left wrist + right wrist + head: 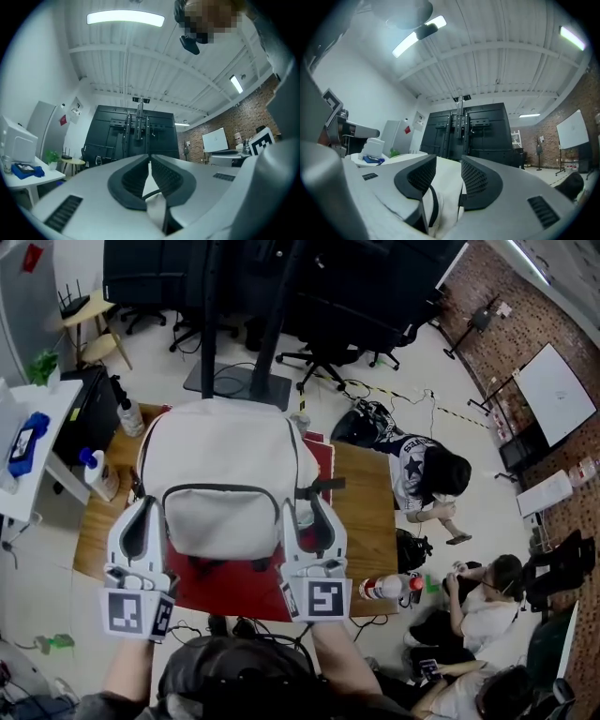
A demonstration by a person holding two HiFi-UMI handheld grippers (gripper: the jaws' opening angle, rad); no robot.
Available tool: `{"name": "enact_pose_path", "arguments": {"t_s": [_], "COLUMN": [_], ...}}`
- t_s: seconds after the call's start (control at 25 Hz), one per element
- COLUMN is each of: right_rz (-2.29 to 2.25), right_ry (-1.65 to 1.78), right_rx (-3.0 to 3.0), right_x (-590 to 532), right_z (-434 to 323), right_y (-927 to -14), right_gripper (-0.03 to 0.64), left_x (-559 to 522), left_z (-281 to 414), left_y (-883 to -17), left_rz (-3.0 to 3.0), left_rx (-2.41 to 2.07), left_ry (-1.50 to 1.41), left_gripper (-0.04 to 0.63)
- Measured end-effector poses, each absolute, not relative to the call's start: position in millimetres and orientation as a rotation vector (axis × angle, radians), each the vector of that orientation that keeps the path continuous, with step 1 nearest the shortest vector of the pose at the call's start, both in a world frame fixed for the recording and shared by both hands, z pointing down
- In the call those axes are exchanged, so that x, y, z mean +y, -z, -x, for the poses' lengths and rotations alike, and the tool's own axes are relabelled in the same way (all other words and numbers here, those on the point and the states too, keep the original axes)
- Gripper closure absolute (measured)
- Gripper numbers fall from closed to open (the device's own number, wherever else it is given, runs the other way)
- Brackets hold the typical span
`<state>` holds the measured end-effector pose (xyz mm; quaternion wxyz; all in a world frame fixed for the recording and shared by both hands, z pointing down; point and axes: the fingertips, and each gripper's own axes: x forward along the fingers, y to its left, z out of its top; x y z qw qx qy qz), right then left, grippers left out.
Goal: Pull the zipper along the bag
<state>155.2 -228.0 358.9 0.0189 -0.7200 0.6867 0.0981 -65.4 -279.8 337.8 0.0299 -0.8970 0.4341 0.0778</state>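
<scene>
We see one white bag (225,456) on one wooden bench (370,507) with one red mat (234,592), and two tongs, one at each side of the bag. The left tongs (149,158) are narrow and pinch white bag cloth. The right tongs (448,159) are wider and squeeze bag cloth and a black strap (434,206). Two bottles (128,415) stand at the bench's left edge, and one red-and-white bottle (386,588) lies at the near right corner. Bare wood shows to the right of the bag.
</scene>
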Motion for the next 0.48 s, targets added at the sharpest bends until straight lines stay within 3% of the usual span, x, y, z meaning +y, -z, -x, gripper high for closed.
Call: {"name": "enact_pose_path", "arguments": {"t_s": [0.16,0.28,0.48], "right_rz": [2.226,2.216,2.207], "right_ry": [-0.279,-0.299,-0.296], "right_rx": [2.09,2.074,2.076], "right_x": [-225.7,-221.5,-217.7], "right_z": [-159.3,-157.8,-153.5], "right_y": [-357.4,-352.5,-353.3], "right_gripper": [0.494,0.601,0.604], "left_x": [-282.0,-278.1,-271.9], "left_z": [47.3,31.2,14.8], "left_y": [-349.1,-353.0,-361.7], "left_rz": [2.8,2.822,2.847], "left_rx": [1.347,1.3,1.26], "left_ry": [-0.213,-0.186,-0.167], "left_gripper": [0.574,0.574,0.575]}}
